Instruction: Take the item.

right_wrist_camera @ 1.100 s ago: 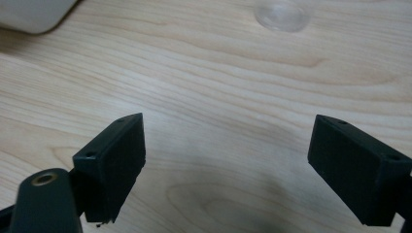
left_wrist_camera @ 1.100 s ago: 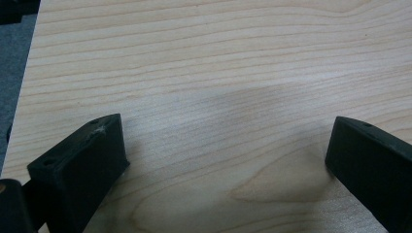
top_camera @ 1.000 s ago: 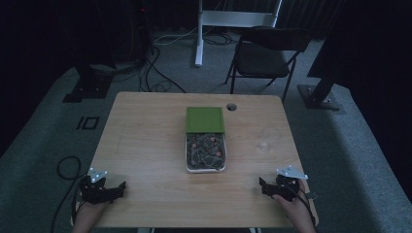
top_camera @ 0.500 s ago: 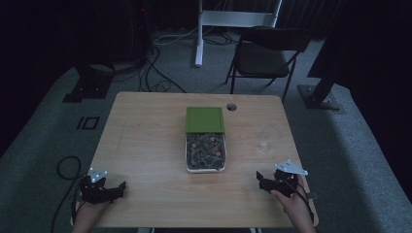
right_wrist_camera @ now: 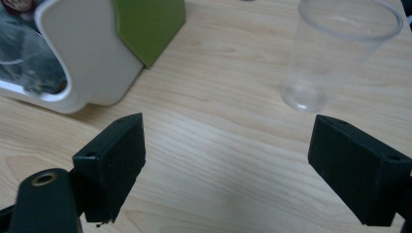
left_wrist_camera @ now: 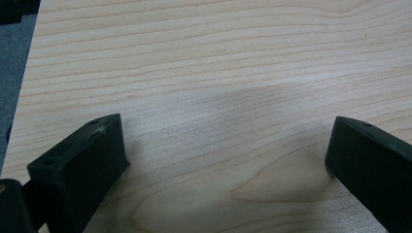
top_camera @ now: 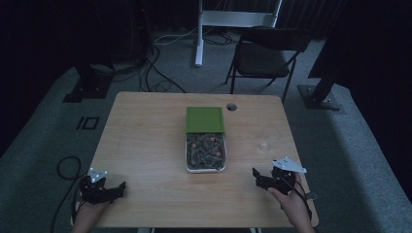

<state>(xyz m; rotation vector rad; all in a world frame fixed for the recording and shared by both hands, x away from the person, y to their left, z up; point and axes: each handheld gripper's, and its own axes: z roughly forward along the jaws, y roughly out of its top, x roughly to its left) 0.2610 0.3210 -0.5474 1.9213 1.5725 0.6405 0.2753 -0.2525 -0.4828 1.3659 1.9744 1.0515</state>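
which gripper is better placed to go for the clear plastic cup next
Right, most likely. The right gripper sits at the table's near right with its jaws open, and the clear cup stands upright just ahead of them. The left gripper is at the near left corner, beyond the white container.

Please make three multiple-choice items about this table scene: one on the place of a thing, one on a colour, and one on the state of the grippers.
1. Where does the clear plastic cup stand?
A. inside the white tray
B. on the table, right of the white tray
C. between the jaws of the left gripper

2. What colour is the lid over the far part of the tray?
A. green
B. red
C. blue

3. How do the jaws of the right gripper stand?
A. shut on the cup
B. shut on nothing
C. open, nothing between them

Answers:
1 B: the cup stands on bare wood beside the tray.
2 A: the lid is plainly green in the high view.
3 C: the right gripper view shows a wide gap over the table.
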